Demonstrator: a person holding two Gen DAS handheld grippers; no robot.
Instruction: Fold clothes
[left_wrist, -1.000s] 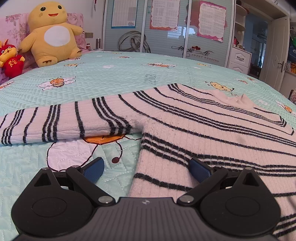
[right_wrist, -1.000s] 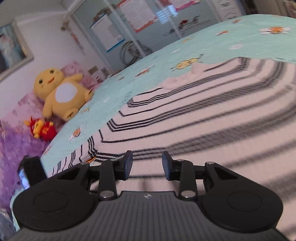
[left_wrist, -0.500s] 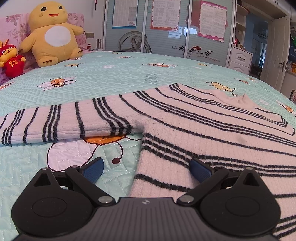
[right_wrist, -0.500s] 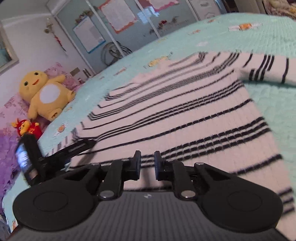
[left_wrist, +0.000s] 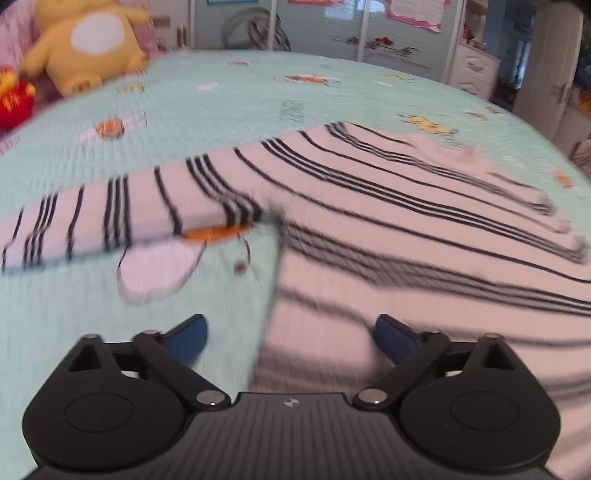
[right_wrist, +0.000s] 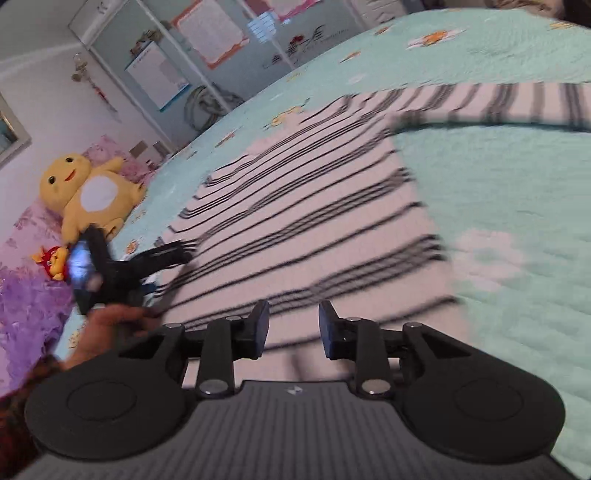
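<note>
Your bedspread (left_wrist: 229, 96), mint green and quilted, carries everything, and most of it lies bare toward the far edge and the right edge. The striped sweater (left_wrist: 388, 221) is spread flat across its middle, hem toward you, collar toward the far edge, one sleeve (left_wrist: 110, 214) stretched toward the left edge and the other sleeve (right_wrist: 498, 99) toward the right edge. The yellow plush toy (right_wrist: 88, 192) and the small red plush toy (right_wrist: 51, 258) sit well apart at the headboard corner, out of your way.

Your left gripper (left_wrist: 291, 332) hangs wide apart over the sweater's left side seam near the hem, gripping nothing; its jaws have just been closing a little, with only the cloth's edge lying under the gap. Your right gripper (right_wrist: 293, 325) stands part open over the hem, nothing between the pads; its jaws have just been opening.

The likely trouble: both views are smeared, so if you close while moving you may pinch the bedspread with the knit, or catch one layer only and drag the body crooked. The two grippers are close along the hem; your left hand (right_wrist: 110, 325) shows just beside the right gripper, so mind a knock. The right sleeve has clear room to fold inward.
</note>
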